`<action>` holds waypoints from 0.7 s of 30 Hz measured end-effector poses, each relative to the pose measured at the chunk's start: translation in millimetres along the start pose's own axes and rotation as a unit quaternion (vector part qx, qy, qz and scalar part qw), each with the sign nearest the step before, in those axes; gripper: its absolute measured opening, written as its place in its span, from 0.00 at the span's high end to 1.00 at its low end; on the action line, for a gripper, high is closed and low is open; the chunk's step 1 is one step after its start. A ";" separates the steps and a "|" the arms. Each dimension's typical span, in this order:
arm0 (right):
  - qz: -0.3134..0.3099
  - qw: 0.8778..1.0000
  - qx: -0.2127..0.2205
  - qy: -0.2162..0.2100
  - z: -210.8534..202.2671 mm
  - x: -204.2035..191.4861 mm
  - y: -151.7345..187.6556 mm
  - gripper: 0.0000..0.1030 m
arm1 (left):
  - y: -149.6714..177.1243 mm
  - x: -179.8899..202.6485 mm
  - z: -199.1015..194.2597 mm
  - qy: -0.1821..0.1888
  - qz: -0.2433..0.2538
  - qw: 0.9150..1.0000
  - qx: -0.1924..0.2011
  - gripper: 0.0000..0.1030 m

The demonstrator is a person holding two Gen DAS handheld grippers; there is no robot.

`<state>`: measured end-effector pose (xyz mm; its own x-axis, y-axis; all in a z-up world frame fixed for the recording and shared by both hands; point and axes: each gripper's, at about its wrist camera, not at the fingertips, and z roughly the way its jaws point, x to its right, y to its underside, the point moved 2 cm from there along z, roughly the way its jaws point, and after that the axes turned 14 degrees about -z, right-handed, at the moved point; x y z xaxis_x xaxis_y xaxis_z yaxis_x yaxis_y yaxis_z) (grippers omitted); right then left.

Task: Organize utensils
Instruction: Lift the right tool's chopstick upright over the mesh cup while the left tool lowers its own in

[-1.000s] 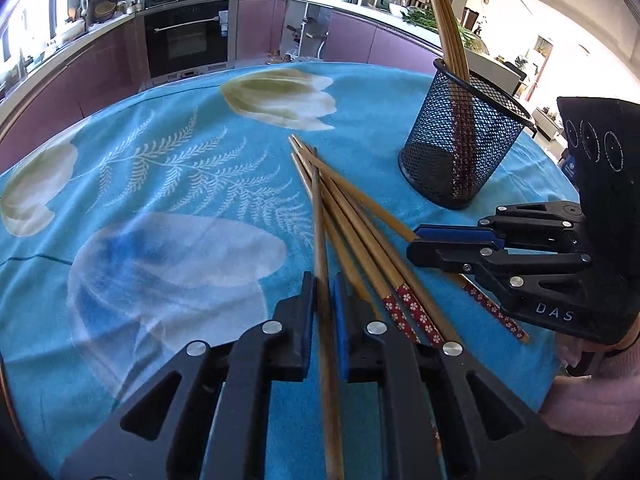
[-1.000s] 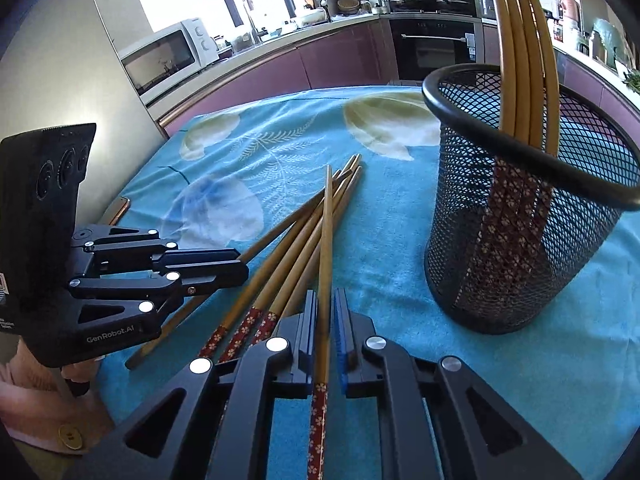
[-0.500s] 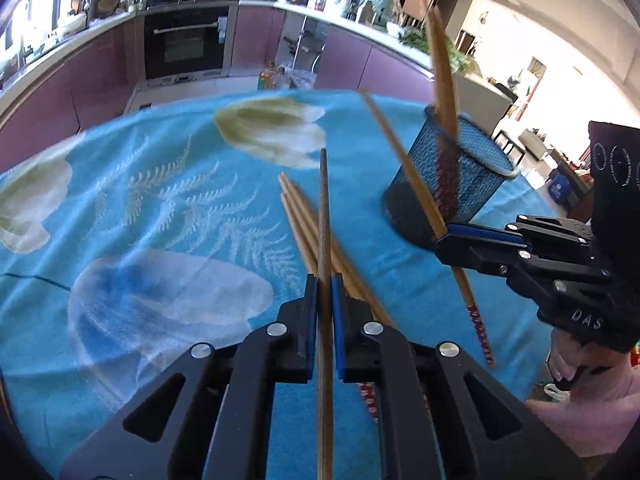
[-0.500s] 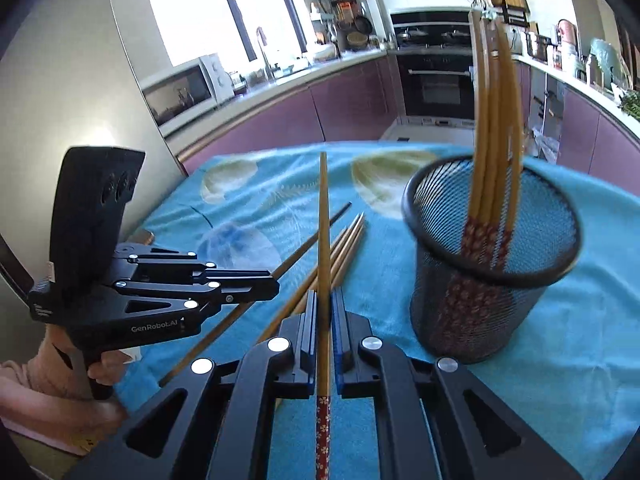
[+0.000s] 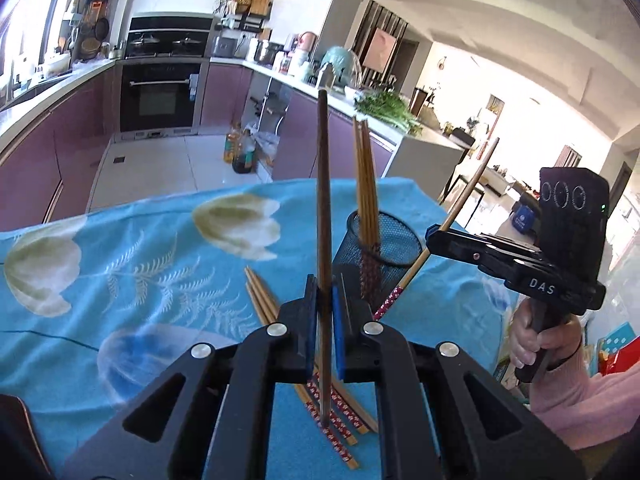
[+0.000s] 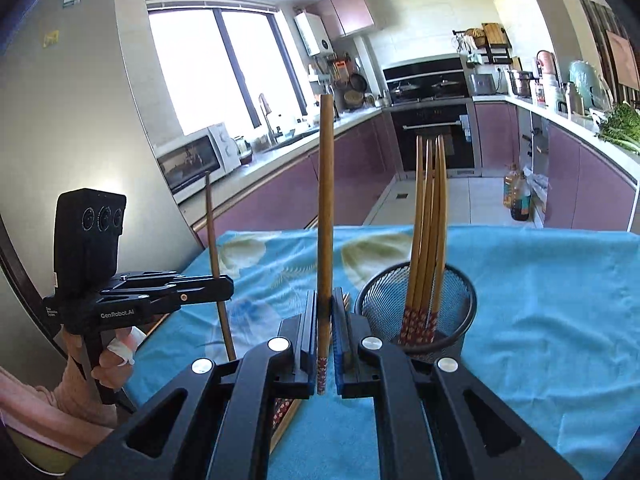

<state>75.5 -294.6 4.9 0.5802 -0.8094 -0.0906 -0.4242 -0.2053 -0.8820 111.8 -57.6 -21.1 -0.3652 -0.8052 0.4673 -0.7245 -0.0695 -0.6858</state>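
With several chopsticks (image 6: 428,240) already standing in the mesh holder (image 6: 460,304) and a few (image 5: 264,304) left on the desk (image 5: 140,264), left tongs (image 5: 324,304) and right tongs (image 6: 326,320) each clamp one chopstick upright beside it.

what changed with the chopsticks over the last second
Both hand-held grippers lifted their chopsticks off the table and tipped them upright: the left hand-held gripper holds one chopstick, the right hand-held gripper another. The mesh holder, its chopsticks and the loose chopsticks on the tablecloth stayed put.
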 end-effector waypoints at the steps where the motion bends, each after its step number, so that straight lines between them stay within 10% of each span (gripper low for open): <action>1: -0.001 1.000 0.004 0.001 -1.6 1.2 -2.3 0.94 | -2.4 2.2 -3.0 0.002 0.001 1.000 0.005 0.93; 21: -0.037 0.996 0.061 0.059 -43.0 22.7 -44.9 0.94 | -77.4 73.2 -9.3 0.066 0.037 0.994 0.082 0.93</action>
<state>77.8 -327.5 62.3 0.5188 -0.8545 0.0253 -0.2907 -0.2042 -0.9348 135.7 -105.7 71.4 -0.4945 -0.7287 0.4738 -0.5922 -0.1165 -0.7973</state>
